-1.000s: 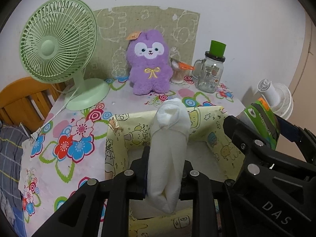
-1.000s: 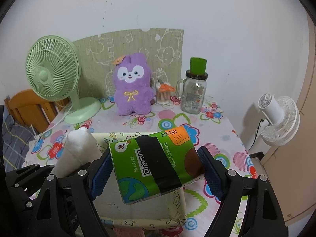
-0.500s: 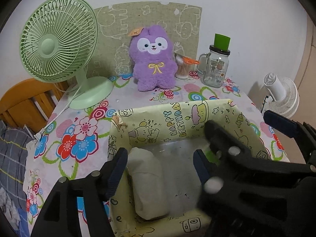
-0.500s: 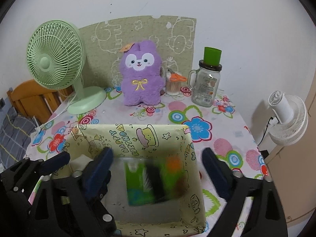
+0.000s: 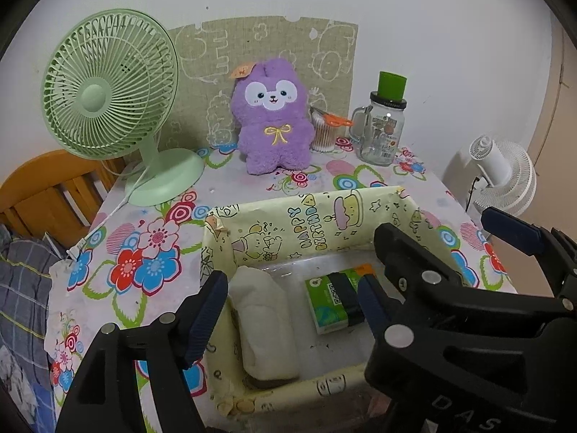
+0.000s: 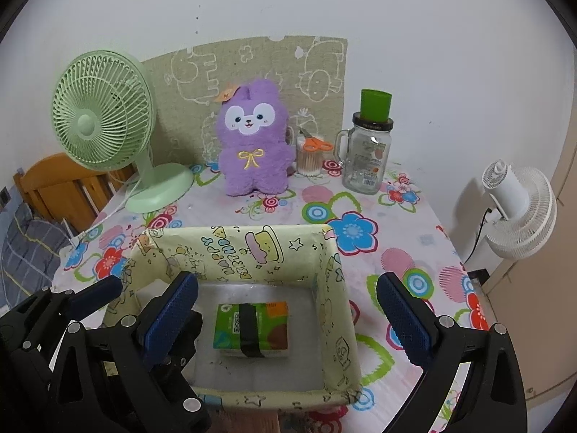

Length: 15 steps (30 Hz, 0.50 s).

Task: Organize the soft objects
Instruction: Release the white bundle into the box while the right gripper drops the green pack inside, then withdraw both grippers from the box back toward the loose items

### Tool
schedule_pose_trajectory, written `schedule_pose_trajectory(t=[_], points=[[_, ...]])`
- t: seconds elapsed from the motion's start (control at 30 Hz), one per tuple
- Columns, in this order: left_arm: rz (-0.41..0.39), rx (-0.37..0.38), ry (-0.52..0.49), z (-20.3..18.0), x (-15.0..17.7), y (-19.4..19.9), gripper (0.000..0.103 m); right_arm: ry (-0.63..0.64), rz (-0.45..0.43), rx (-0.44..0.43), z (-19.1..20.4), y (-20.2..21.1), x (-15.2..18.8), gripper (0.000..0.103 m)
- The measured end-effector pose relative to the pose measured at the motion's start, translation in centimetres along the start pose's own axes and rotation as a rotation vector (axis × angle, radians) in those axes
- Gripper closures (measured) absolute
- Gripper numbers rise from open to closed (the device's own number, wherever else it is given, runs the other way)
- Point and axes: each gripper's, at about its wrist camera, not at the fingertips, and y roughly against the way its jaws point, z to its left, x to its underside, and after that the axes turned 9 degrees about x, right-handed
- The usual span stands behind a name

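Two soft items lie inside the yellow cartoon-print box (image 5: 360, 213), which sits on the floral tablecloth (image 5: 144, 252) near your grippers. The white rolled cloth (image 5: 265, 321) lies lengthwise against the box's left wall. The green tissue pack (image 6: 250, 328), banded with a black strip, lies flat on the box floor to the right of the cloth and apart from it.

Your left gripper (image 5: 294, 306) hangs above the box with its jaws spread wide; the cloth shows between its blue pads but neither pad touches it, and nothing is held. Your right gripper (image 6: 288, 319) is likewise wide open over the box, the tissue pack lying in the gap below, clear of both pads, so it too is empty. From the left wrist view, the right gripper's black frame crosses the lower right and hides part of the box's right wall.

Beyond the box, at the back of the table, the purple plush bunny (image 6: 254, 144) sits upright against a printed backboard. A green desk fan (image 6: 104, 119) stands to its left; a cotton-swab jar with orange scissors (image 6: 312, 155) and a glass mug jar with a green lid (image 6: 368, 151) stand to its right. A white fan (image 6: 519, 205) sits off the table, at the far right.
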Motion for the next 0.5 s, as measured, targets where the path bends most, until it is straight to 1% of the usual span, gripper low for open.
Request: schedule_pose_trajectory(t=[0.2,0.5], points=[[-0.017,0.001,-0.006,-0.5,0.4,1.6,0.026,0.004,-0.031,0.018,-0.1,2.1,0.3,0.002],[-0.052,-0.007,-0.021,-1.4,1.2,4.1,0.024,-0.001,-0.054,0.01,-0.5,4.7,0.9,0.002]])
